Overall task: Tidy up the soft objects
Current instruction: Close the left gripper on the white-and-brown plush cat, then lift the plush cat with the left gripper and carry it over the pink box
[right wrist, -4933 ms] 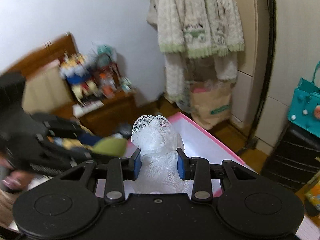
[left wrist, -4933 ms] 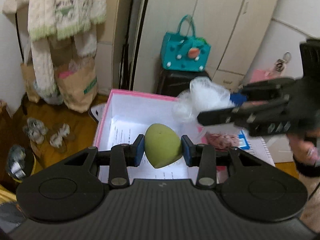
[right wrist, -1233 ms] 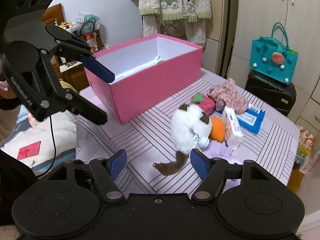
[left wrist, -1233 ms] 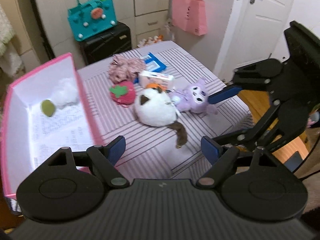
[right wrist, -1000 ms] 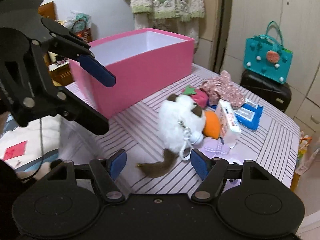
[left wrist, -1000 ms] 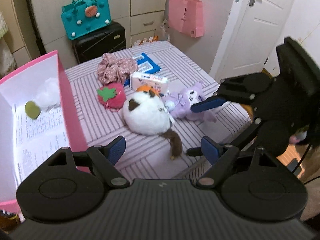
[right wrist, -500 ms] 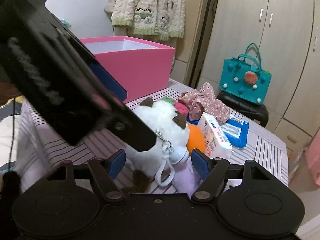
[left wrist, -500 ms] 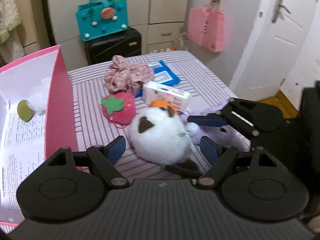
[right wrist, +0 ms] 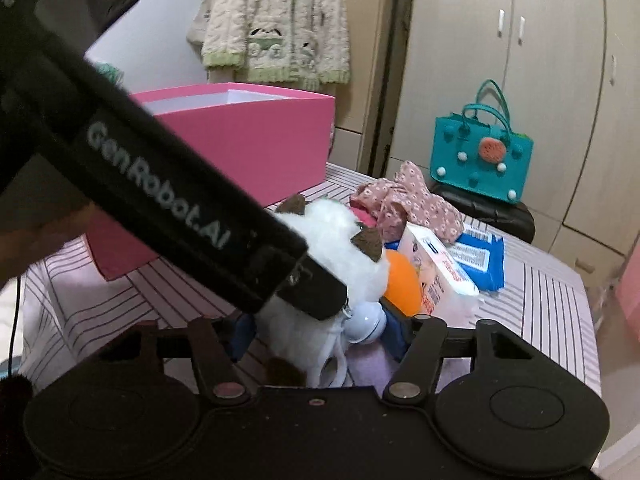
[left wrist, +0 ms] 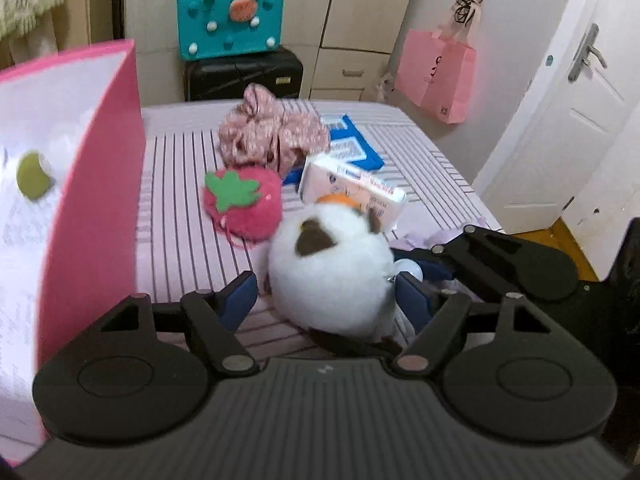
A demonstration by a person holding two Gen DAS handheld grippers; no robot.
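Nearest in the left wrist view, at the bottom centre of the frame, the left gripper [left wrist: 322,294] has its blue pads apart on either side of the white fluffy plush [left wrist: 330,270]; the jaws are closing, with a gap visible on the left pad's side, while I cannot tell whether the right pad touches the fur. The right gripper [right wrist: 316,330] sits low in its own view with its jaws also closing around the lower part of the same plush [right wrist: 332,240] and its pale keychain ball [right wrist: 366,322]; contact there is too hidden to judge, as the left tool's black arm crosses the frame from the upper left. The plush lies on the striped table [left wrist: 188,216], at the centre of both views. Just behind it, an orange ball [right wrist: 402,280] touches it, with a white carton [left wrist: 352,190] leaning beside that. Toward the middle left of the left view is a strawberry plush [left wrist: 244,204], close to the pink box [left wrist: 96,184] that fills the left edge; a green sponge [left wrist: 32,176] lies inside the box. Farther up the frame lie a pink floral cloth [left wrist: 272,136] and a blue packet [left wrist: 356,148]. Beyond the table, a teal bag [left wrist: 232,20] stands on a black suitcase [left wrist: 244,74], and a pink paper bag [left wrist: 436,76] hangs at the upper right.
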